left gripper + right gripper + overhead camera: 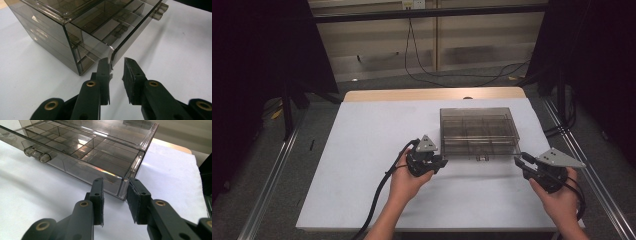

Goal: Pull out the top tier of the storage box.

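A smoky clear plastic drawer box [478, 127] stands on the white table, right of centre. Its bottom drawer [105, 30] is pulled out a little toward me, with a small clear handle [37, 155] at the middle of its front. My left gripper [438, 163] sits at the drawer's front left corner. Its jaws are apart, and the corner [111, 56] stands just at the tips [116, 61]. My right gripper [519, 160] is at the front right corner. That corner [123, 191] lies in the gap between its open jaws [113, 182], untouched by the far pad.
The white table cover [362, 150] stretches bare to the left and in front of the box. A wooden strip [432, 94] shows along the far edge. Black cables [422, 70] lie on the floor behind, and metal rails [272, 175] run along both sides.
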`<state>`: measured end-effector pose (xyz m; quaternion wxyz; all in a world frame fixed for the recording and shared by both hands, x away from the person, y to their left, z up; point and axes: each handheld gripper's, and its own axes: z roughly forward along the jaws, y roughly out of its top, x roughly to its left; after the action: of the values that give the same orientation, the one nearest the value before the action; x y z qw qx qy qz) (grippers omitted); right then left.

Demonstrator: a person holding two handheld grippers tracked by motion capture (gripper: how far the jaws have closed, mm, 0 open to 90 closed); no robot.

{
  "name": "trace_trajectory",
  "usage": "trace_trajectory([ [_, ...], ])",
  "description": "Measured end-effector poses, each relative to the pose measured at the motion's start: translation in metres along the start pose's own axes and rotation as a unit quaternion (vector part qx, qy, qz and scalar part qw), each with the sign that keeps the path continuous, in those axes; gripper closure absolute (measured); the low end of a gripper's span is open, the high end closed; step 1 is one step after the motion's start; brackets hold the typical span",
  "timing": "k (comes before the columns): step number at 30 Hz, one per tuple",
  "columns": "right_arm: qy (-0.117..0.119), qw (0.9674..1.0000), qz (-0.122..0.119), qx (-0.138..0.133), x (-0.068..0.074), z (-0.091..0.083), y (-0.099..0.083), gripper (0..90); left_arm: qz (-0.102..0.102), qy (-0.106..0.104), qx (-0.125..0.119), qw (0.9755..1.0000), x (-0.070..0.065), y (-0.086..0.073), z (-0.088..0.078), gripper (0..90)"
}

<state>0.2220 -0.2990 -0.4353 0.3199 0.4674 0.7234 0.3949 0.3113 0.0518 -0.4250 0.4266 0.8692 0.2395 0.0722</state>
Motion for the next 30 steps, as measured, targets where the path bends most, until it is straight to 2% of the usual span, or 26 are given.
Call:
trace_trajectory([
  [20,0.005,1.0000,0.004,0.001,0.0023,-0.0045,-0.0016,67.2,0.002,-0.004,0.007,1.0000,-0.0028,-0.0014,-0.0024,75.5],
  [30,0.005,1.0000,0.005,0.000,0.0034,-0.0067,-0.0028,65.7,0.001,-0.008,0.003,1.0000,-0.0050,-0.0029,-0.0027,75.5],
])
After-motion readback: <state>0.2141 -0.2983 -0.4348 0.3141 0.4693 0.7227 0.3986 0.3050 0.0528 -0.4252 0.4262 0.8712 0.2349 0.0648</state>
